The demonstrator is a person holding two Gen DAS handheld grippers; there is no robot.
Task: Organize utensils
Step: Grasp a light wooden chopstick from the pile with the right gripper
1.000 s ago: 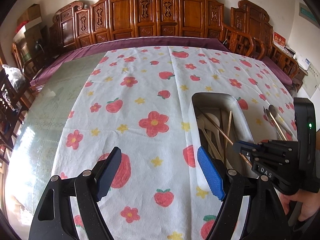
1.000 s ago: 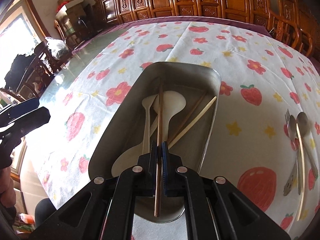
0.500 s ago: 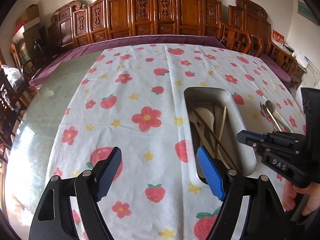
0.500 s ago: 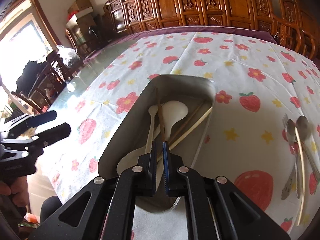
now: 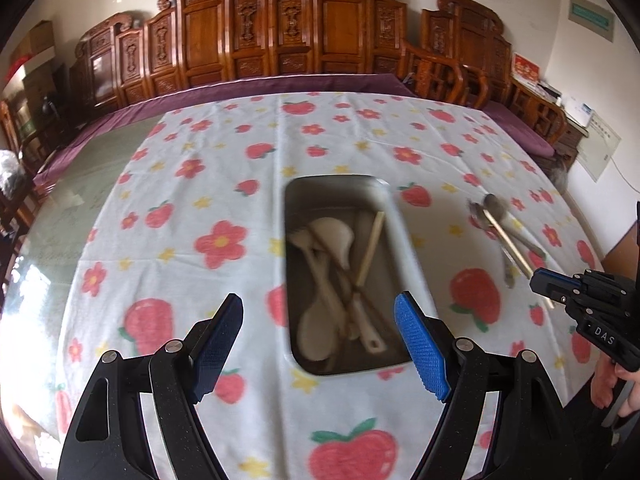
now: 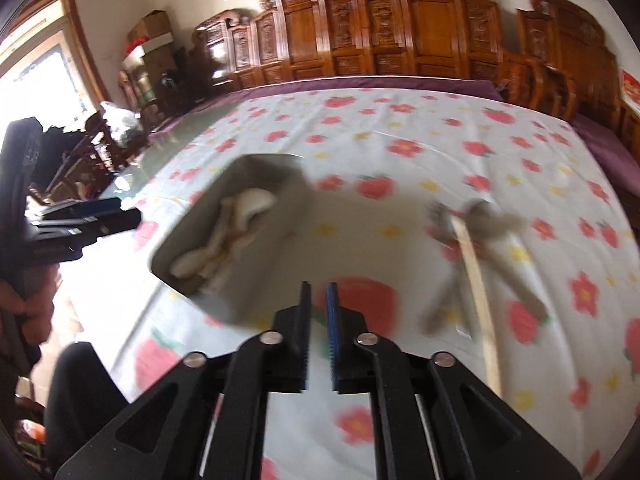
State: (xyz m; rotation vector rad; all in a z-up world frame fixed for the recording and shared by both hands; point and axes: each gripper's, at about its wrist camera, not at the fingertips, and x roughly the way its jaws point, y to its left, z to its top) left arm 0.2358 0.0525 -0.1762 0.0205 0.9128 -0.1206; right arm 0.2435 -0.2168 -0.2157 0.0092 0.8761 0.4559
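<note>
While the left gripper (image 5: 318, 334) is held spread and empty just short of the tray (image 5: 404, 236), with the white spoons (image 5: 320, 276) and chopsticks (image 5: 370, 250) already inside, the right gripper (image 6: 318, 332) is seen opening with nothing between its jaws. For the next pick, it is best lined up along the loose chopstick (image 6: 476, 276) in the pile (image 5: 506, 236) right of the tray, so that the fork and spoon beneath are not dragged. A strawberry-print cloth (image 5: 224, 184) is spread over the table; carved wooden chairs (image 5: 320, 24) are ranged along the far wall.
</note>
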